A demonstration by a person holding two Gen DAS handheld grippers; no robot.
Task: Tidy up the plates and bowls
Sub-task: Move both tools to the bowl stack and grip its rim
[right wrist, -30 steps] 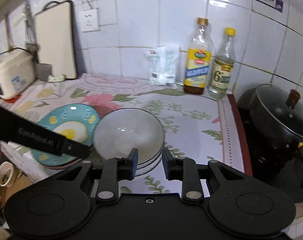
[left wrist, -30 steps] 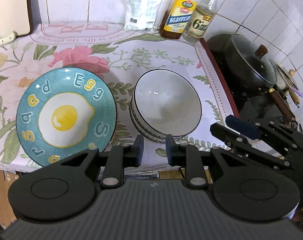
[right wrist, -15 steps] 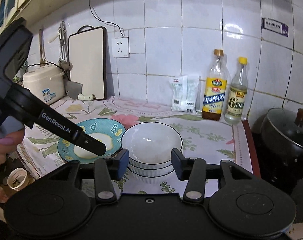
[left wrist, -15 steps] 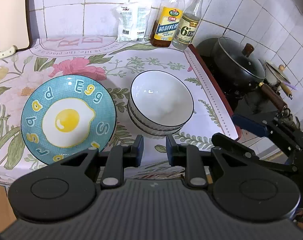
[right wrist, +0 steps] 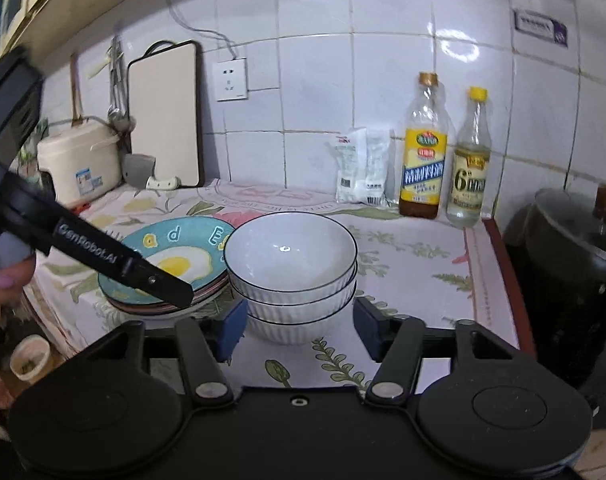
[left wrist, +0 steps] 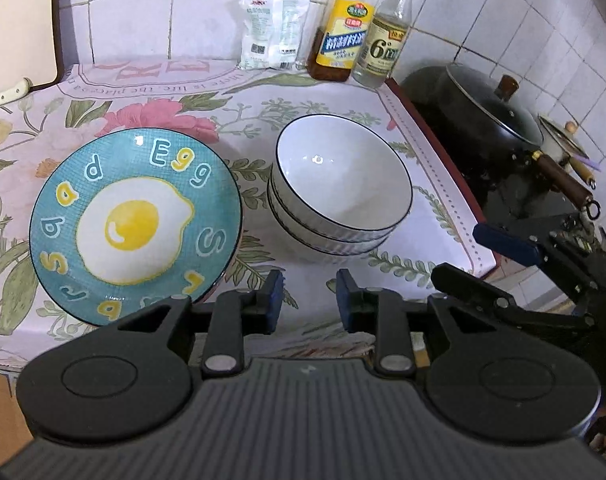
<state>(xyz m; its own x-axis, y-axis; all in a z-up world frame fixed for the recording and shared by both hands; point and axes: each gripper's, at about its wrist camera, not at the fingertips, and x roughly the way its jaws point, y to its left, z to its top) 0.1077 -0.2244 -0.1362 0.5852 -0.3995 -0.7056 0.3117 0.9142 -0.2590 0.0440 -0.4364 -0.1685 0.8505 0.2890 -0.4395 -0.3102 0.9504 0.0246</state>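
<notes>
A stack of three white bowls with dark rims [left wrist: 343, 188] stands on the flowered counter cloth; it also shows in the right wrist view [right wrist: 291, 272]. Left of it a teal plate with a fried-egg print [left wrist: 135, 220] tops a stack of plates [right wrist: 175, 256]. My left gripper [left wrist: 307, 300] is open and empty, held back near the counter's front edge, between the plate and the bowls. My right gripper [right wrist: 299, 328] is open wide and empty, just in front of the bowl stack, with a finger at each side of its base.
Two bottles [left wrist: 343, 28] and a white packet [left wrist: 273, 32] stand against the tiled wall. A black lidded pot [left wrist: 487, 112] sits on the stove at right. A cutting board [right wrist: 165, 116] and a rice cooker [right wrist: 79, 164] stand at back left.
My right gripper has opened wider and pulled back from the bowls, so its view now sits lower and level. My left gripper has shifted slightly; plates and bowls have not moved.
</notes>
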